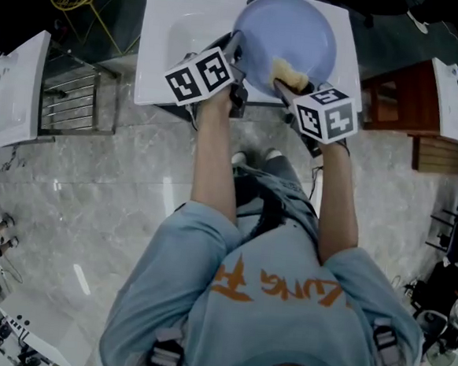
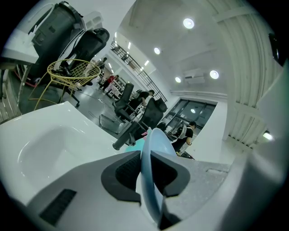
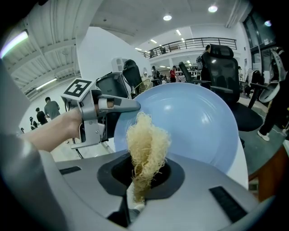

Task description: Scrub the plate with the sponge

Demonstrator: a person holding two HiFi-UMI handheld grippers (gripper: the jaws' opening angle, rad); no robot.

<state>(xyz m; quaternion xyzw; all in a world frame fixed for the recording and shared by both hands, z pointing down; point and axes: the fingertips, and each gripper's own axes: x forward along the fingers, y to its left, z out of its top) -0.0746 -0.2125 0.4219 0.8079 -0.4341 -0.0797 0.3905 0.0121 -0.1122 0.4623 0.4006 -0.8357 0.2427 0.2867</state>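
Pale blue round plate (image 1: 292, 37) is what we see in the upper middle of the head view, held over a white sink (image 1: 164, 51), its hollow face turned up toward the camera so that it reads as an almost full disc. Being round, it has no long axis of its own. In the left gripper view the plate (image 2: 151, 176) shows edge-on, a thin curved rim rising from the lower centre of the frame. The left gripper (image 1: 237, 59) is clenched on that rim at the plate's lower left, with one dark pad on each face (image 2: 145, 173). In the right gripper view the plate (image 3: 198, 122) fills the centre and right of the frame and faces that gripper. The right gripper (image 1: 282, 86) is clamped on a straw-yellow fibrous sponge (image 1: 290, 74). The sponge (image 3: 145, 146) runs lengthwise straight out from the jaws (image 3: 140, 180), its frayed end pointing at the plate's face. We cannot tell whether that end touches the plate or stops just short. The sponge's near end is sunk between the pads. The plate's lower rim is hidden behind both grippers in the head view, and the plate covers much of the sink.
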